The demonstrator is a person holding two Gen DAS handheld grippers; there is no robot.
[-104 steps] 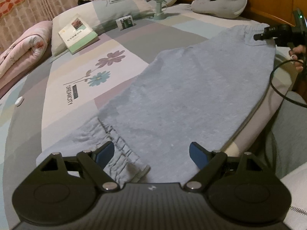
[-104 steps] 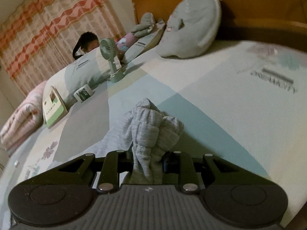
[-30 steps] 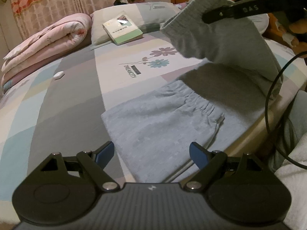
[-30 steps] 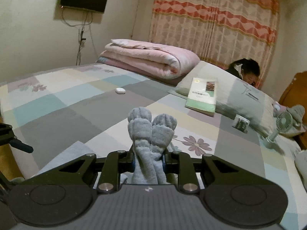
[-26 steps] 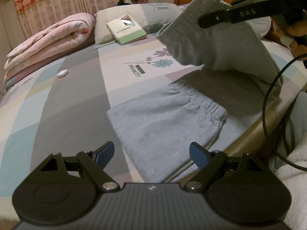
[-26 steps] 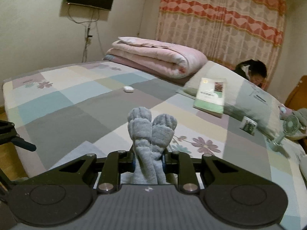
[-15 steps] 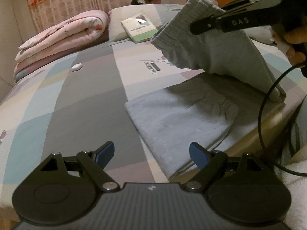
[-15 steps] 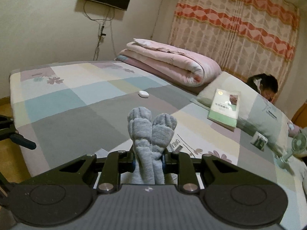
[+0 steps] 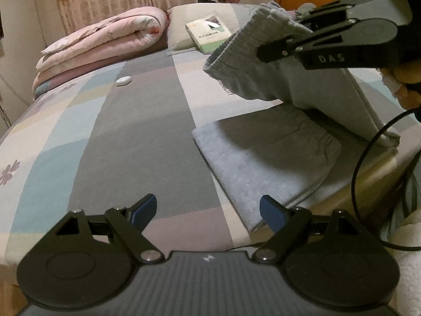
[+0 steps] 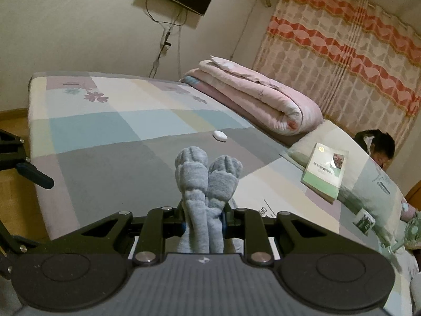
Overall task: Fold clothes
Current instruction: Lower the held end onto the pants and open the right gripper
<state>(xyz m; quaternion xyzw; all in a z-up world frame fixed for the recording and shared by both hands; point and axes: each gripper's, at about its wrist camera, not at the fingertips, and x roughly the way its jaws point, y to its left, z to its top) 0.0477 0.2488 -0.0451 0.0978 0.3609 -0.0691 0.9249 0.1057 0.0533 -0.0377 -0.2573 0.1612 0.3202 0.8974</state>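
On the far left of the bed point(image 9: 136, 121), by the curtain point(image 10: 350, 60), a pink quilt point(image 9: 105, 42) lies rolled up. Near it a small white thing point(image 9: 123, 80) sits on the checked sheet. Low in the left wrist view is the left gripper point(image 9: 208, 212), above the bed. Its blue pads point(image 9: 144, 208) are wide apart and nothing is between them. Next comes a pillow point(image 9: 184, 31) with a green book point(image 9: 208, 34) on top. Right of that are the grey pants point(image 9: 265, 158). The bottom part lies flat near the bed's edge. The top part is lifted up and bent over it. On the right, the right gripper point(image 10: 203, 222) is clamped tight on the bunched band of the pants, held in a hand point(image 9: 405, 79). A black cable point(image 9: 368, 173) loops down at the far right.
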